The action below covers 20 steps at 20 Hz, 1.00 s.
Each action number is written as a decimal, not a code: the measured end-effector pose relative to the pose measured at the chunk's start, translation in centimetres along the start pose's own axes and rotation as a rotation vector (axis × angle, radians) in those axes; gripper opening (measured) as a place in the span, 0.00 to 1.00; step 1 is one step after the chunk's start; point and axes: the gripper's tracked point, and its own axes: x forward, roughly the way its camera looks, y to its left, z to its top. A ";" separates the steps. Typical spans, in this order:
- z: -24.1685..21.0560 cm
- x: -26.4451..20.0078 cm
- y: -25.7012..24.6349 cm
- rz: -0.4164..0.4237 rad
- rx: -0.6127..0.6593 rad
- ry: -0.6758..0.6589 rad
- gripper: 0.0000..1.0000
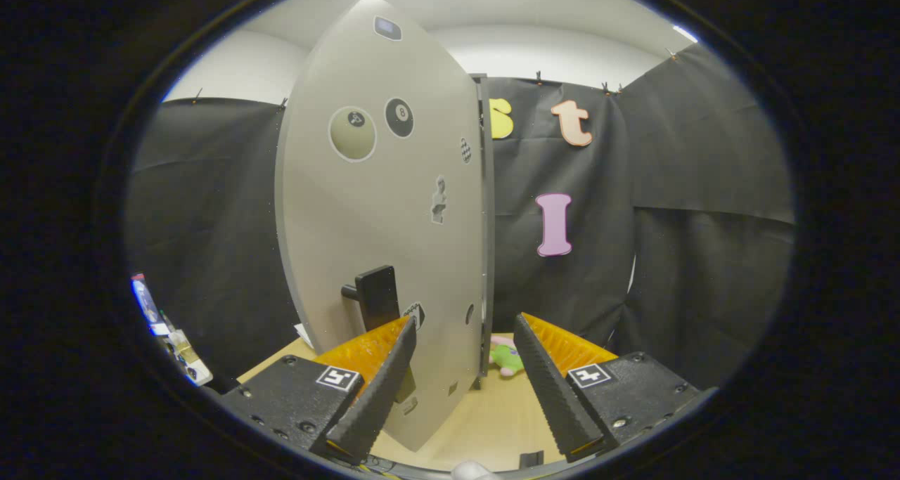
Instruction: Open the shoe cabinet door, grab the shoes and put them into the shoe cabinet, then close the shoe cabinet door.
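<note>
Fingers: we see the fingers (464,332) spread wide apart, gripping nothing.
Door: the shoe cabinet door (383,206) stands swung open, edge toward us, its lower part between the fingers and close to the left one.
Handle: a dark handle (374,296) juts from the door's face just above the left fingertip (402,336).
Stickers: we count several on the door, two of them billiard balls (399,117).
Shoe: a small green and pink item (508,357), perhaps the shoe, lies on the bench (485,417) beyond the door's edge, just ahead of the right finger.
</note>
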 end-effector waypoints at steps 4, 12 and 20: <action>-0.4 2.4 3.7 0.013 0.014 -0.003 0.93; -1.7 7.4 11.9 0.116 -0.006 0.026 0.98; -0.1 7.0 10.5 0.046 0.016 0.025 0.98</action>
